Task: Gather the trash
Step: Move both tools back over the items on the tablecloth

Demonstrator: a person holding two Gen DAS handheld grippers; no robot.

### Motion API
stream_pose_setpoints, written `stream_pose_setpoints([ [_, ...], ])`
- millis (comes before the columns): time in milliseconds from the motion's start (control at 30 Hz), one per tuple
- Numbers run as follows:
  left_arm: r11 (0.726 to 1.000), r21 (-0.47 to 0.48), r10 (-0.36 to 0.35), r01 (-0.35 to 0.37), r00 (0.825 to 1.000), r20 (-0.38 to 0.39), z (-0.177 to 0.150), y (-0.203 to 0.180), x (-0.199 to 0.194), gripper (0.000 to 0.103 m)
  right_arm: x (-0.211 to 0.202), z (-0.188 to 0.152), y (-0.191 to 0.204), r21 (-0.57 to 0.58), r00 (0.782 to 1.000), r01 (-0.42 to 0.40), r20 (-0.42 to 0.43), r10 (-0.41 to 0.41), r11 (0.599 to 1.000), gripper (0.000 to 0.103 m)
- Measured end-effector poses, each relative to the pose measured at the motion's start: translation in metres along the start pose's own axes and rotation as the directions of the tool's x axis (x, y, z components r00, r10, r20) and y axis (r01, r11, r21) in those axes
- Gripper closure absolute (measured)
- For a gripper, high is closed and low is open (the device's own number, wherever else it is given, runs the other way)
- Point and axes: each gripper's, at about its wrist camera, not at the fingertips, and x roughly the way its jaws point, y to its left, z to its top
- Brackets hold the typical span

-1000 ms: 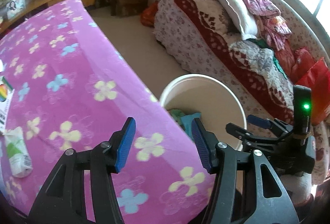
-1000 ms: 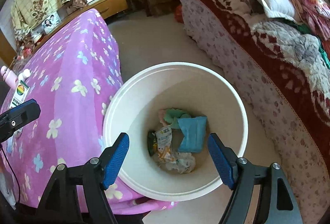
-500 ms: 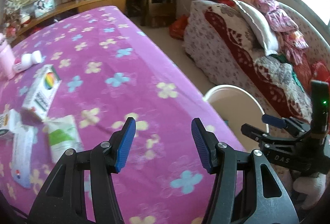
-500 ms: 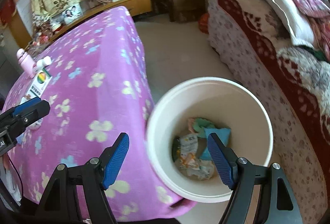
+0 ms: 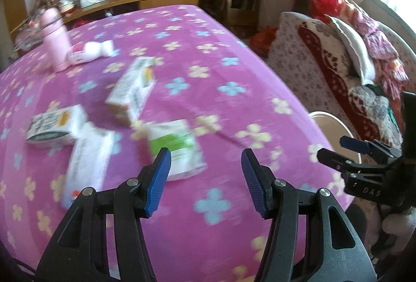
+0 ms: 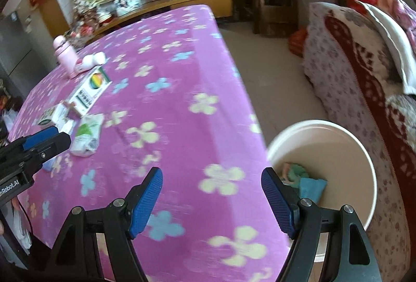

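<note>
Right wrist: sofa (image 6: 364, 79) flanks bin (image 6: 364, 152) beside table (image 6: 182, 74).

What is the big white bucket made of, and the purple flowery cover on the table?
The white bucket looks like smooth plastic: thin even rim, plain matte walls. The purple cover looks like soft cloth, perhaps fleece: it drapes over the table edge with a printed flower pattern, though blur hides the weave.

Surface (image 5: 208, 53): soft matt purple cloth, flower print. Bucket (image 6: 338, 152): smooth cream plastic. Boxes (image 5: 132, 89): paper card. Gripper pads (image 6: 145, 201): ribbed blue rubber.
</note>
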Motion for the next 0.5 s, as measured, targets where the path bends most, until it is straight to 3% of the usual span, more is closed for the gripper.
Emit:
stream_pose_setpoints([
  [300, 0.991, -0.106, 0.078, -0.082, 0.996, -0.040, -0.023, 0.087, -0.012, 0.048, 0.023, 0.007, 0.057, -0.073, 0.998, -0.058, -0.043, 0.055, 0.996, 0.027],
  [500, 0.985, -0.149, 0.075, -0.088, 0.993, -0.091, -0.032, 0.120, -0.001, 0.048, 0.036, 0.012, 0.093, -0.106, 0.993, -0.105, -0.069, 0.098, 0.989, 0.027],
])
